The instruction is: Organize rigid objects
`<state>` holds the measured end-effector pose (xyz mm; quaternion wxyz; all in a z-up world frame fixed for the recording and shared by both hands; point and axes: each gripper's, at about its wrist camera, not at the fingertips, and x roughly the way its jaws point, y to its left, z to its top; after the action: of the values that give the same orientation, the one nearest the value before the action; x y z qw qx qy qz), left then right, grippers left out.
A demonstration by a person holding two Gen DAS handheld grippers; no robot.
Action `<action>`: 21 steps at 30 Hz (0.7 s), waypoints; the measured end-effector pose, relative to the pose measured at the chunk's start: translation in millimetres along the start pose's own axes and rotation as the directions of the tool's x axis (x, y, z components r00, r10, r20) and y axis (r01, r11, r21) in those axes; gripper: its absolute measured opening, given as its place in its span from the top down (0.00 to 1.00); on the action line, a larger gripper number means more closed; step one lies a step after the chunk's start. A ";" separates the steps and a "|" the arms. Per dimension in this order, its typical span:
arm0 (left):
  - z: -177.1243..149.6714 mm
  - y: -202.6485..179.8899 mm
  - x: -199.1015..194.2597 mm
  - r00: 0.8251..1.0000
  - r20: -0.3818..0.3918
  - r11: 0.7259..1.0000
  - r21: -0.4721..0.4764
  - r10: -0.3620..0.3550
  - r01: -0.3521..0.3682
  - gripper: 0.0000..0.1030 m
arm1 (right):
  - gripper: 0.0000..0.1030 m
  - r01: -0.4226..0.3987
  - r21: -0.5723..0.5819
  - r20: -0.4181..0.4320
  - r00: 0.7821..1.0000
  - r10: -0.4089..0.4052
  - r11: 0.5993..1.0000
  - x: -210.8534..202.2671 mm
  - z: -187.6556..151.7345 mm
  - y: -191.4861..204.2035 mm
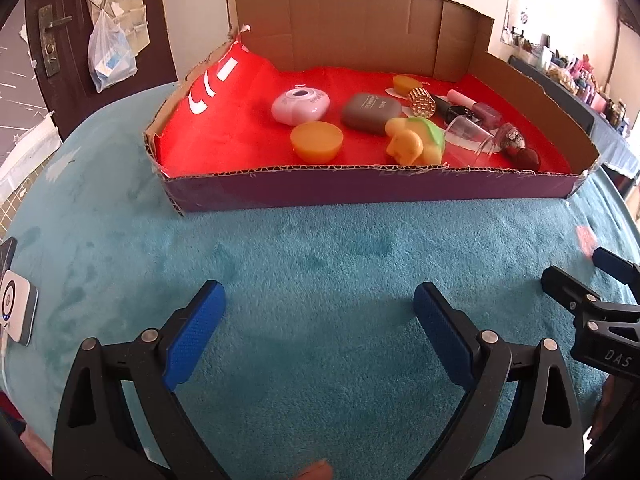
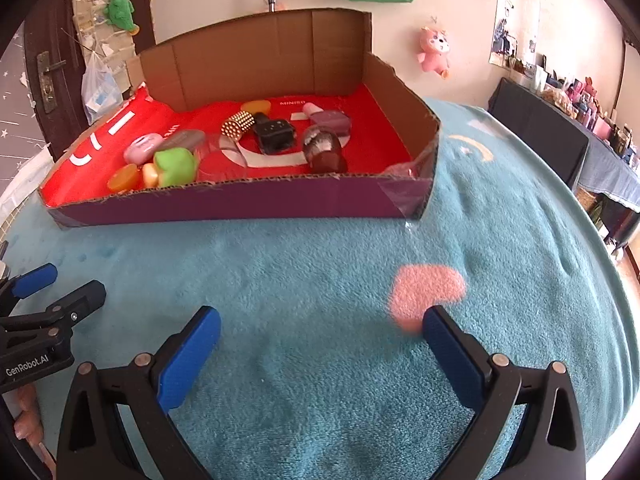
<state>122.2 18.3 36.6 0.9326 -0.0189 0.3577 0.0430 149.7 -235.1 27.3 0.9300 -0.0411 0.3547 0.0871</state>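
On the teal blanket (image 1: 320, 248), near its middle, sits a cardboard tray (image 1: 360, 194) lined in red. Along the tray's front edge: orange puck (image 1: 317, 142), yellow-green toy (image 1: 416, 141), clear glass (image 1: 470, 133) on its side. Behind them: pink case (image 1: 300, 106), grey case (image 1: 370, 112), studded gold cylinder (image 1: 421, 101), nail polish bottles (image 1: 486, 114) toward the right wall. Left gripper (image 1: 320, 328) and right gripper (image 2: 320, 344) both hover over bare blanket before the tray, fingers spread wide, holding nothing.
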 end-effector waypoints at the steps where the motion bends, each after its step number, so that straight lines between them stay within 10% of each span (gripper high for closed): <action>1: -0.4 -1.3 0.3 1.000 -0.009 1.000 0.005 0.006 -0.006 0.07 | 0.00 0.011 -0.004 -0.002 1.000 -0.011 1.000 0.0 0.0 0.4; 21: -3.0 -7.1 1.4 1.000 -0.003 1.000 -0.001 0.028 -0.028 0.05 | 0.00 0.043 -0.008 -0.013 0.999 -0.043 0.999 6.6 6.2 7.4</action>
<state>121.9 11.2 33.4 0.9314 -0.0146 0.3592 0.0563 157.1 -226.1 27.3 0.9292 -0.0531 0.3593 0.0682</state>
